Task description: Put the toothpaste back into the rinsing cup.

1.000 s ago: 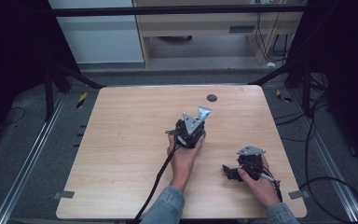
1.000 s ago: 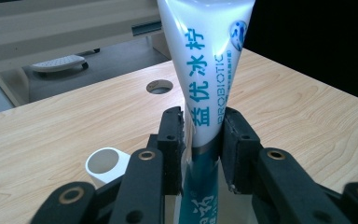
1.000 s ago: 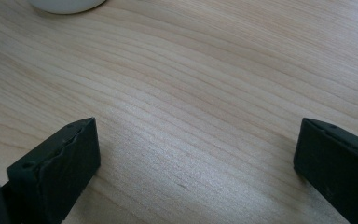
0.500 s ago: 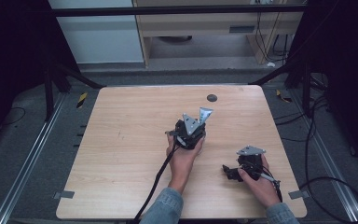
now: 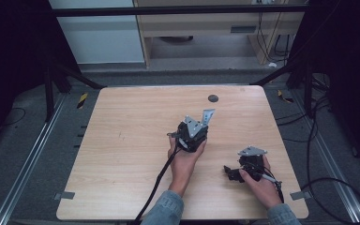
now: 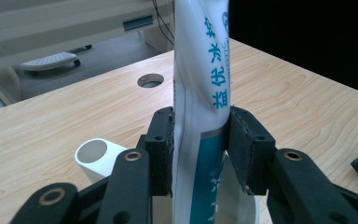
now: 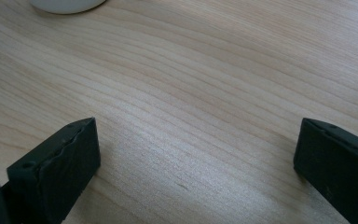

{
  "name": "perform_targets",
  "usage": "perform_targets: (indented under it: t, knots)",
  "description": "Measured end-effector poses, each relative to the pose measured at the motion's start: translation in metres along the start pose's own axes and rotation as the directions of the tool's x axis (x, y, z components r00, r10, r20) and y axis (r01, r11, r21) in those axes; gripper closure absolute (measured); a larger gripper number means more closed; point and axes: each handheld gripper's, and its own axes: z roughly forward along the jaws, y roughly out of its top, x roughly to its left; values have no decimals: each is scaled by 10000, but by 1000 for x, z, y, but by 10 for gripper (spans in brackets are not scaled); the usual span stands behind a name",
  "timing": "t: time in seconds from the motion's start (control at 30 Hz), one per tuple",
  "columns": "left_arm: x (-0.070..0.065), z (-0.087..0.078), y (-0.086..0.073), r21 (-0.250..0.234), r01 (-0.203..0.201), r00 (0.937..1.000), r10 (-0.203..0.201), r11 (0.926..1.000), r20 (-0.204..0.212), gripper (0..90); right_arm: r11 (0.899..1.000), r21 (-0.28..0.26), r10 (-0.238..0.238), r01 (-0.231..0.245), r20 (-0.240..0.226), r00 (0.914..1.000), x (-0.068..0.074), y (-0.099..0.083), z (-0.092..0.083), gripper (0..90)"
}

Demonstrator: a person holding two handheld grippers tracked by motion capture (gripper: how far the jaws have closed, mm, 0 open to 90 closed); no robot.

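A white and teal toothpaste tube (image 6: 200, 93) stands upright in a white cup (image 6: 242, 207) that has a round side socket (image 6: 95, 156). My left gripper (image 6: 200, 149) has its jaws on either side of the tube; they have just been opening, and the pads sit at the tube's sides without squeezing it. In the high view the left gripper (image 5: 194, 133) is at the table's middle, with the tube's end (image 5: 207, 115) sticking up beyond it. My right gripper (image 5: 228, 172) rests low on the table near the front right. Its jaws (image 7: 191, 158) stand wide apart over bare wood.
The wooden table (image 5: 122, 140) has a round cable hole (image 5: 213, 98) near its far edge, beyond the tube. A cable (image 5: 159, 180) trails from the left gripper to the front edge. The cup's white rim (image 7: 67, 3) lies ahead of the right gripper.
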Motion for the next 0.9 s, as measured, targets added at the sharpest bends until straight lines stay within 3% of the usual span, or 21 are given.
perform_targets:
  t: [0.5,0.9]
  knots:
    - [0,-3,-1,-8,20,10000,-20,10000,-34,613,10000,14,19,-19,-2,10000,0,0,0,6]
    - [7,-17,3,209,-195,9998,196,9996,-45,593,10000,15,17,-17,-2,10000,0,0,0,6]
